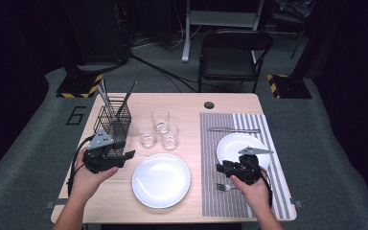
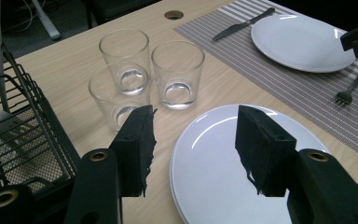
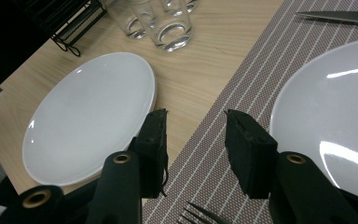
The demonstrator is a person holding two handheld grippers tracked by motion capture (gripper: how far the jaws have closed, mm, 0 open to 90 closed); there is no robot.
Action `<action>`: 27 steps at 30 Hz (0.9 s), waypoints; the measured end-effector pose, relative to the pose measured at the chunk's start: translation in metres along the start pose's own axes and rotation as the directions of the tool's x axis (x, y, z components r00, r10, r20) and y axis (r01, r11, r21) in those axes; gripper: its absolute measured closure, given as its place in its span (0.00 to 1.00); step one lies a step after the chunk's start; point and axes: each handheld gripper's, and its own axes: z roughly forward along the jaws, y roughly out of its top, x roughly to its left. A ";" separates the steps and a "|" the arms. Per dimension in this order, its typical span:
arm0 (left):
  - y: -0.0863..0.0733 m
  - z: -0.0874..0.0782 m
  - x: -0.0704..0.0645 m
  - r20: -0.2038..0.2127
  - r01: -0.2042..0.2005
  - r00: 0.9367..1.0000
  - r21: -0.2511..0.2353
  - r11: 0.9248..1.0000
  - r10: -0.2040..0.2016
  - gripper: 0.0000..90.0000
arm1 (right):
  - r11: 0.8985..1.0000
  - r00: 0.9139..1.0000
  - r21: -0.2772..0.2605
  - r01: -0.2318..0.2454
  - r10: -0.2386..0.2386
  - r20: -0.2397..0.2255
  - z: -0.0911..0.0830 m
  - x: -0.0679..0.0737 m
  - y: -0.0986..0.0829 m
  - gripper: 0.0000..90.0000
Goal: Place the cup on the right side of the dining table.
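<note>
- Left gripper (image 1: pixel 130 154), jaws spread and empty, hovers beside the wire cutlery basket (image 1: pixel 112 120); the white plate on bare wood (image 1: pixel 161 180) lies just to its right, nearer this hand.
- Right gripper (image 1: pixel 219 167), jaws spread and empty, hangs over the striped placemat (image 1: pixel 211 143); the fork (image 1: pixel 224 187) lies close below it, handle running rightward beneath the hand.

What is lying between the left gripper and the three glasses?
Nothing: in the left gripper view, only bare wooden table lies between the left gripper and the three glasses. The large plate sits below the fingers.

Black two-jaw tools (image 1: pixel 133 154), grey triangular plates, black cables, brass-ringed holes
</note>
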 end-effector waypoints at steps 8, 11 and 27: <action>-0.003 -0.007 0.003 -0.018 0.012 1.000 -0.010 1.000 -0.012 0.52 | 0.998 0.998 0.011 0.063 -0.063 -0.006 0.014 0.015 0.012 0.62; -0.004 -0.008 0.003 -0.020 0.015 1.000 -0.009 1.000 -0.015 0.51 | 0.997 0.997 0.008 0.079 -0.079 -0.013 0.018 0.017 0.017 0.60; -0.008 -0.014 0.005 -0.036 0.028 0.999 -0.013 1.000 -0.028 0.51 | 0.983 0.983 0.023 0.185 -0.184 -0.014 0.040 0.033 0.045 0.50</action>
